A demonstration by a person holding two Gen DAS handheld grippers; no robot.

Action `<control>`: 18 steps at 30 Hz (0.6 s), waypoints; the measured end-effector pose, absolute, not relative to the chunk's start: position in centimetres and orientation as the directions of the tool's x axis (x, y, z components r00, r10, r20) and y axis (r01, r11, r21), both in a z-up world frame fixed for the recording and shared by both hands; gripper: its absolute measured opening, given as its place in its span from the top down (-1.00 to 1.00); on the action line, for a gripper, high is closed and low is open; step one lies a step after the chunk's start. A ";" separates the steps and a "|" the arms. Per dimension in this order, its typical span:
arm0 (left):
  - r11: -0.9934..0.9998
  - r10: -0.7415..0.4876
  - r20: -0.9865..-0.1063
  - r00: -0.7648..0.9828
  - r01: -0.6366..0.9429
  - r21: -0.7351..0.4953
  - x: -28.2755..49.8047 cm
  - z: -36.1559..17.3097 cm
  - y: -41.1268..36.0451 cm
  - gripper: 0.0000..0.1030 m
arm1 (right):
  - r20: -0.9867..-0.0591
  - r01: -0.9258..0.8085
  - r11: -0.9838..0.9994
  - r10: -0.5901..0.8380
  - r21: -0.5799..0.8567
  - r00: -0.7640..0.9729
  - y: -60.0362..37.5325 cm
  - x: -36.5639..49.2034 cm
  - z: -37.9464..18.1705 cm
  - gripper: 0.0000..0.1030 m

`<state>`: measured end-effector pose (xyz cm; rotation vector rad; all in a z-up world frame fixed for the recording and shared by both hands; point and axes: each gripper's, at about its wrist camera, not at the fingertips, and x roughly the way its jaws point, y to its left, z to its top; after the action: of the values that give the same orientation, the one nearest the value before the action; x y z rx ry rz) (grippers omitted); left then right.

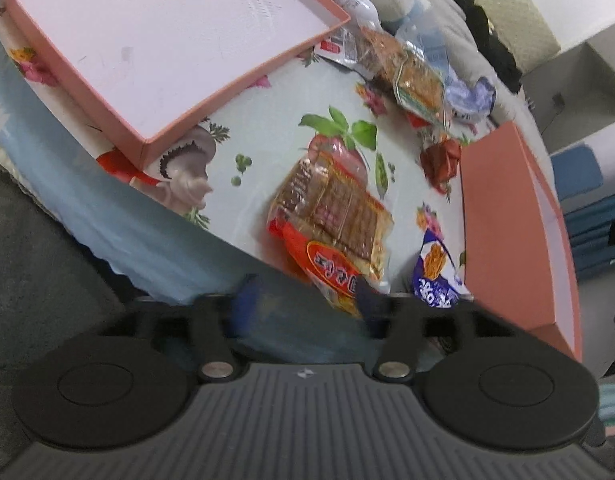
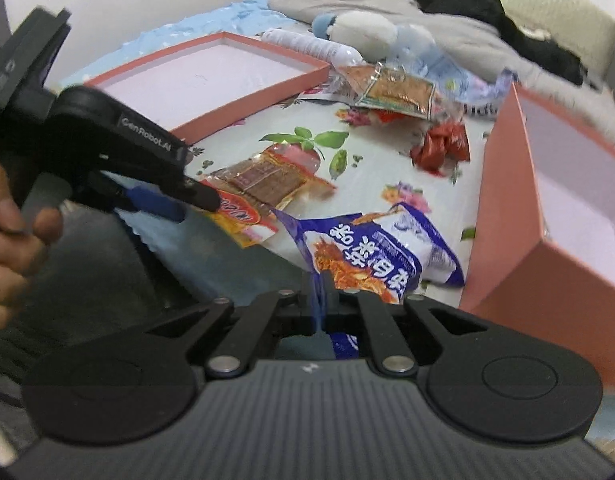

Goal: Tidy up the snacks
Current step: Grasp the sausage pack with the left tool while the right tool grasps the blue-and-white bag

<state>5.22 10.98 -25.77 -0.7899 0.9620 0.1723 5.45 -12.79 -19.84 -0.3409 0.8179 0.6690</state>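
An orange snack packet (image 1: 331,224) with brown bars lies on the flowered cloth (image 1: 267,148). My left gripper (image 1: 305,300) stands open over the packet's near end, its pads clear of the wrapper. In the right wrist view the same gripper (image 2: 187,204), held by a hand (image 2: 11,236), hovers at the orange packet (image 2: 263,184). A blue-and-white noodle-snack packet (image 2: 379,248) lies in front of my right gripper (image 2: 320,300), which is shut on its near corner. That packet (image 1: 435,276) also shows beside the left fingers.
A shallow pink box lid (image 1: 147,40) lies at the back left and a deeper pink box (image 2: 547,200) stands on the right. A crumpled red wrapper (image 2: 441,146), more packets (image 2: 391,88), a bottle (image 2: 307,44) and a soft toy (image 2: 363,28) lie behind. The bed edge (image 1: 107,220) runs at the near left.
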 end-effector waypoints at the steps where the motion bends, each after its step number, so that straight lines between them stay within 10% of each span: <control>1: 0.725 -0.193 -0.788 0.584 -0.456 -0.516 5.1 -25.4 10.8 -0.36 | -0.758 -0.668 0.744 0.428 -0.015 0.493 -13.0 5.3 -19.7 0.80; 13: 0.897 -0.087 -0.760 0.644 -0.282 -0.341 6.7 -20.7 8.8 -0.72 | -0.680 -0.609 0.785 0.506 0.110 0.530 -15.1 6.0 -17.8 -0.71; 18: 0.931 -0.139 -0.772 0.620 -0.185 -0.316 10.0 -21.3 8.2 -0.72 | -0.715 -0.452 0.870 0.443 0.198 0.540 -15.2 9.0 -20.1 -0.69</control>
<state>10.03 8.20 -21.33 -0.3873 0.9082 0.0268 8.98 -15.20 -20.12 -0.0112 0.8468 0.5317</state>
